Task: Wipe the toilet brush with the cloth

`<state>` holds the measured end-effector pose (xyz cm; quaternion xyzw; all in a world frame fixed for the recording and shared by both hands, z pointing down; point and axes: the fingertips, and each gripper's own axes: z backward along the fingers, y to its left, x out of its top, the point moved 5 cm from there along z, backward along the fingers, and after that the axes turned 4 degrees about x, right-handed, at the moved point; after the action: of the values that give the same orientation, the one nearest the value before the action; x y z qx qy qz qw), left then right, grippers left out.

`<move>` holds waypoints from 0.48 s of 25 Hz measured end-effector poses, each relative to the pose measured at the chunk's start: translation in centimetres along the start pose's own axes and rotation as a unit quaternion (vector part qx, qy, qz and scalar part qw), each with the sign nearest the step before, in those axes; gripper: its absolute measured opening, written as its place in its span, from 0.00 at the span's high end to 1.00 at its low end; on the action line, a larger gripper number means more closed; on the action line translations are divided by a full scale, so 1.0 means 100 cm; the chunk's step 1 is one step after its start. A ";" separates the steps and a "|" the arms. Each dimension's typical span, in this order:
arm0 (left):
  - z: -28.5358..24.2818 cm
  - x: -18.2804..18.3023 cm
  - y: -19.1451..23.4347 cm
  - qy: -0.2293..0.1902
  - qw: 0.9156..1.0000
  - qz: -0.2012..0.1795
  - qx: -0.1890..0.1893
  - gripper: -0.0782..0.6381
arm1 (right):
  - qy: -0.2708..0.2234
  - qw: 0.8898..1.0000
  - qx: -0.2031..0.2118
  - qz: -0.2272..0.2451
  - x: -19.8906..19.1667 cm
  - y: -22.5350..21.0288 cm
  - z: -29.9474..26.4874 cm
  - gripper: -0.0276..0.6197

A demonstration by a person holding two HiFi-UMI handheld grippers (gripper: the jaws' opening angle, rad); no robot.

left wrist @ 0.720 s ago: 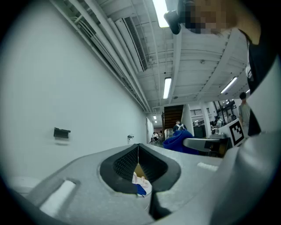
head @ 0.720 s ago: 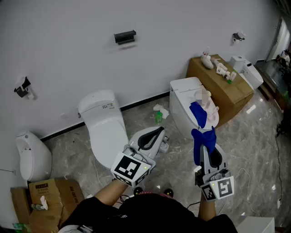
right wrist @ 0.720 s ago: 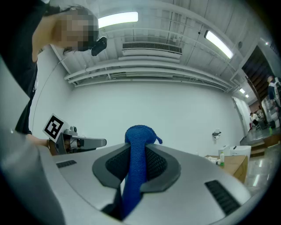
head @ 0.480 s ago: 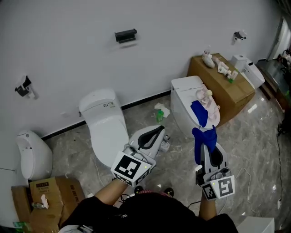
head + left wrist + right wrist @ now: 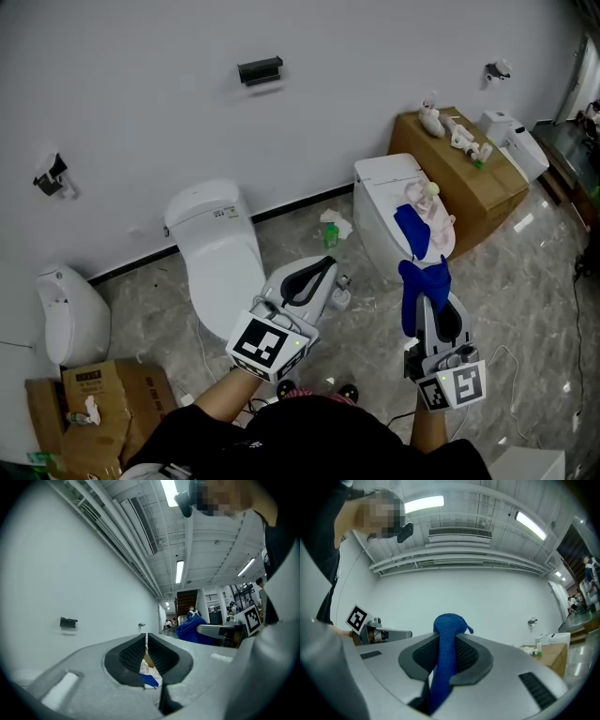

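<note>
My right gripper (image 5: 433,298) (image 5: 446,643) is shut on a blue cloth (image 5: 419,286) (image 5: 448,626) that sticks up past its jaws and hangs down beside them. My left gripper (image 5: 327,266) (image 5: 146,643) is shut with nothing in it, held to the left of the right one and pointing the same way. A second blue cloth (image 5: 411,231) lies on the lid of the right toilet (image 5: 380,178), next to a pale pink bundle (image 5: 427,208). I can make out no toilet brush in any view.
A white toilet (image 5: 217,251) stands ahead of my left gripper, with a urinal (image 5: 70,317) at the far left. A green bottle (image 5: 329,235) and white paper lie on the floor between the toilets. A cardboard box (image 5: 464,180) with small items stands at the back right, another (image 5: 98,405) at the lower left.
</note>
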<state>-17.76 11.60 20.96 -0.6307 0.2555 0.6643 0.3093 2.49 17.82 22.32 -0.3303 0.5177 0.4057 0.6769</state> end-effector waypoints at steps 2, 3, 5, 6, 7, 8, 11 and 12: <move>-0.001 0.000 -0.004 0.001 1.000 -0.001 -0.001 0.88 | -0.004 1.000 -0.002 -0.003 0.001 -0.003 0.004 0.86; -0.002 0.000 -0.006 0.001 1.000 -0.001 -0.002 0.88 | -0.006 1.000 -0.003 -0.004 0.001 -0.005 0.006 0.86; -0.004 -0.001 -0.011 0.002 1.000 -0.003 -0.003 0.88 | -0.009 1.000 -0.003 -0.007 0.001 -0.008 0.010 0.86; -0.005 -0.001 -0.013 0.002 1.000 -0.003 -0.005 0.88 | -0.010 1.000 -0.003 -0.008 0.001 -0.010 0.012 0.86; -0.006 -0.001 -0.016 0.002 1.000 -0.003 -0.006 0.88 | -0.011 1.000 -0.003 -0.008 0.001 -0.011 0.014 0.86; -0.007 -0.001 -0.018 0.003 1.000 -0.002 -0.006 0.88 | -0.012 1.000 -0.003 -0.008 0.001 -0.013 0.016 0.86; -0.010 -0.001 -0.027 0.004 1.000 -0.003 -0.008 0.88 | -0.013 1.000 -0.003 -0.009 0.003 -0.019 0.022 0.86; -0.011 -0.001 -0.031 0.004 1.000 -0.004 -0.009 0.88 | -0.013 1.000 -0.003 -0.009 0.003 -0.020 0.025 0.86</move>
<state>-14.75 12.86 21.16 -0.6374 0.2484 0.6626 0.3050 5.41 19.10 22.70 -0.3316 0.5044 0.4051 0.6867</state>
